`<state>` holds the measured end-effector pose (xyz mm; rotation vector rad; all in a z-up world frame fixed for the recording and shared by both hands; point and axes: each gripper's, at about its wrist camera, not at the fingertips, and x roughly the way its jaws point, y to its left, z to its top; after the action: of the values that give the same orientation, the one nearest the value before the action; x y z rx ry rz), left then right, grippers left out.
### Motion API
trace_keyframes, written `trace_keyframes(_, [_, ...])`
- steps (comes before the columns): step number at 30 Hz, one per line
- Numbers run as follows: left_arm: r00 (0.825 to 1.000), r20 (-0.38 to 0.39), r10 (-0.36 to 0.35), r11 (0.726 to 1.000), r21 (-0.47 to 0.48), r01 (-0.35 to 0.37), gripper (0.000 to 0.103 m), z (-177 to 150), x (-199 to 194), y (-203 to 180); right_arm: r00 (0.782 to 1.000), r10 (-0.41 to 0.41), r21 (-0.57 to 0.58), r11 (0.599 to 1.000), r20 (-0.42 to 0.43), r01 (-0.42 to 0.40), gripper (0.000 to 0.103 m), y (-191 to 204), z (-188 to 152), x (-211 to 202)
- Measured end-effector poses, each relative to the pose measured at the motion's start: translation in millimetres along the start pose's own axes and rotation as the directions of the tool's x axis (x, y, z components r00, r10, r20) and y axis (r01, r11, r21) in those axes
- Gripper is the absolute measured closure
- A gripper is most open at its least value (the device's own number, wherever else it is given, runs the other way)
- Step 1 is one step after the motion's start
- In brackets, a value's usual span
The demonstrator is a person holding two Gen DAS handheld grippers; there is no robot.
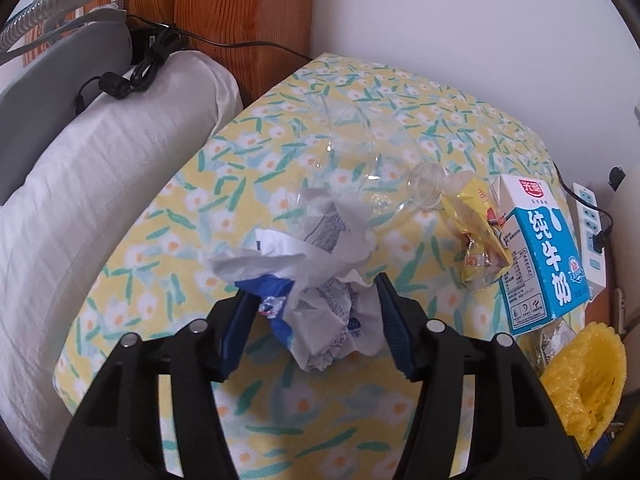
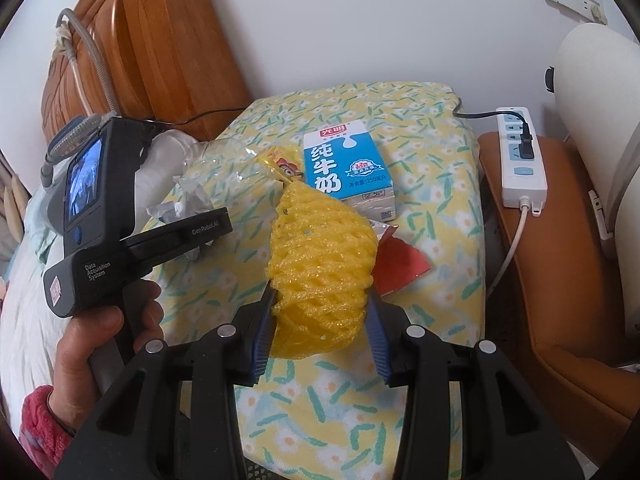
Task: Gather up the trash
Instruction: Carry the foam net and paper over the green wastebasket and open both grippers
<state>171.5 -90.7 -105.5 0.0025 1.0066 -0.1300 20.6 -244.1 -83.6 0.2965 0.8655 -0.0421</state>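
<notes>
Nearest us, we're clamping the left gripper [image 1: 314, 312] on a crumpled white-and-blue printed paper wad [image 1: 316, 276], lifted just above the yellow floral padded surface [image 1: 160, 264]. W/ the right gripper [image 2: 320, 320] we're pinching a yellow foam fruit-net sleeve [image 2: 320, 264], also raised off the cloth. So two pcs are in hand, but we're seeing no bin or bag in either view, so nothing looks deposited yet.

Just beyond, we're still leaving: a torn red wrapper [image 2: 400, 264] beside the net, a crumpled yellow snack wrapper [image 1: 480, 232] touching a blue-and-white milk carton [image 1: 536, 248], and behind the wad a clear crushed plastic bottle [image 1: 360, 160]. Approx. four items remaining; we're judging it roughly a third done.

Farthest: white power strip [image 2: 520, 156], wooden headboard [image 2: 160, 48].
</notes>
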Motion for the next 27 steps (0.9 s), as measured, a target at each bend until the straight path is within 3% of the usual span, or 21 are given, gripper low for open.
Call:
trace_keyframes(5, [0.999, 0.033, -0.027, 1.0, 0.012, 0.027, 0.051, -6.8, -24.9, 7.6, 1.0, 0.01, -0.017, 1.0, 0.004, -0.01, 0.061, 4.8, -3.0, -6.5])
trace_keyframes(13, [0.991, 0.126, -0.037, 0.99, 0.139, 0.019, 0.05, -47.5, -98.8, 15.2, 0.999, 0.033, -0.044, 0.998, -0.02, -0.034, 0.061, 10.5, -17.5, -30.1])
trace_keyframes(22, [0.99, 0.094, -0.101, 0.969, 0.235, 0.077, 0.05, -125.1, -154.3, 39.3, 0.991, 0.07, -0.102, 0.991, -0.118, -0.082, 0.061, 18.0, -63.6, -56.4])
trace_keyframes(27, [0.992, 0.052, -0.115, 0.954, 0.283, 0.095, 0.05, -171.1, -163.4, 49.3, 0.968, 0.082, -0.14, 0.983, -0.238, -0.118, 0.061, 23.3, -107.9, -53.7])
